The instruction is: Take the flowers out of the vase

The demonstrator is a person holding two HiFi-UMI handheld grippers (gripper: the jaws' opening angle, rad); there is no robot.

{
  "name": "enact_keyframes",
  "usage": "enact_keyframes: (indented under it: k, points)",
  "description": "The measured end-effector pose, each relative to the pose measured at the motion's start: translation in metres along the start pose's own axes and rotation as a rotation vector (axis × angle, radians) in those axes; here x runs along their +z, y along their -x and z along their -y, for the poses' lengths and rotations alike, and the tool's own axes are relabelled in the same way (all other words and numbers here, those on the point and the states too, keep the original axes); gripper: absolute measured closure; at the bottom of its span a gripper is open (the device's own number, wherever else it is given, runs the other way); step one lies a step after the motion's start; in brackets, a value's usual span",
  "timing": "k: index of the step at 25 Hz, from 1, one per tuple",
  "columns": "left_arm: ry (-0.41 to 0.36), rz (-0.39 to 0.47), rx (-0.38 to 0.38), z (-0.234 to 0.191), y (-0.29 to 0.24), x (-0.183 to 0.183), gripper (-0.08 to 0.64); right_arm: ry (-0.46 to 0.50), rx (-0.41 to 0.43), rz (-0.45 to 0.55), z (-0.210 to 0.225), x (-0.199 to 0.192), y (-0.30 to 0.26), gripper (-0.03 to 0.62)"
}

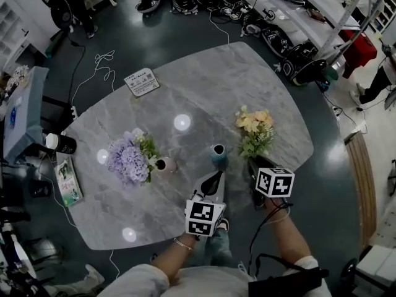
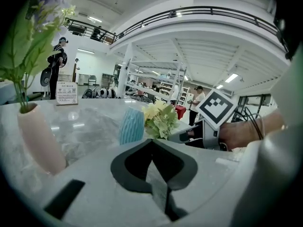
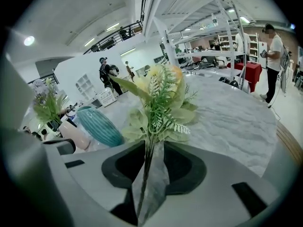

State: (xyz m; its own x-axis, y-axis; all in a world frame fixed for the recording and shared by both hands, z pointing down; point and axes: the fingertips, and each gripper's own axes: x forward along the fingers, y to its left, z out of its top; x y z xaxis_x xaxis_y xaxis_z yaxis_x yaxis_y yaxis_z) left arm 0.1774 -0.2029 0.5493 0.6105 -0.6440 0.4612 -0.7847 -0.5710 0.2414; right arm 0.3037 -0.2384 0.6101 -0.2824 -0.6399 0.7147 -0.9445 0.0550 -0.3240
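A bunch of yellow flowers point(image 1: 255, 129) lies low over the right part of the grey marble table point(image 1: 204, 85), out of any vase. Its stems point(image 3: 147, 160) run between the jaws of my right gripper point(image 1: 252, 166), which stand apart with a gap beside the stems; the pads do not press. The empty teal vase point(image 1: 218, 154) stands upright just left of it. My left gripper point(image 1: 213, 181) is shut and empty, pointing at the teal vase point(image 2: 131, 125) from the near side. A pink vase point(image 1: 165, 164) further left holds purple flowers point(image 1: 129, 158).
A printed card point(image 1: 142, 82) lies at the table's far left. A black canister with a white cap point(image 1: 62, 143) and a booklet point(image 1: 67, 181) sit beyond the left edge. Cables and shoes litter the floor. People stand in the background.
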Motion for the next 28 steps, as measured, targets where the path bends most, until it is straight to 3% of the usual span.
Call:
enact_keyframes:
  k: [13, 21, 28]
  points:
    - [0.019, 0.038, 0.038, 0.007, 0.021, 0.007, 0.552, -0.022, -0.011, 0.1, -0.003, 0.008, 0.044, 0.499]
    - [0.013, 0.104, 0.088, 0.024, 0.06, 0.023, 0.552, 0.161, 0.004, 0.292, -0.056, 0.026, 0.106, 0.543]
    - [-0.01, 0.188, 0.131, 0.045, 0.11, 0.046, 0.552, 0.243, 0.064, 0.436, -0.101, 0.035, 0.176, 0.577]
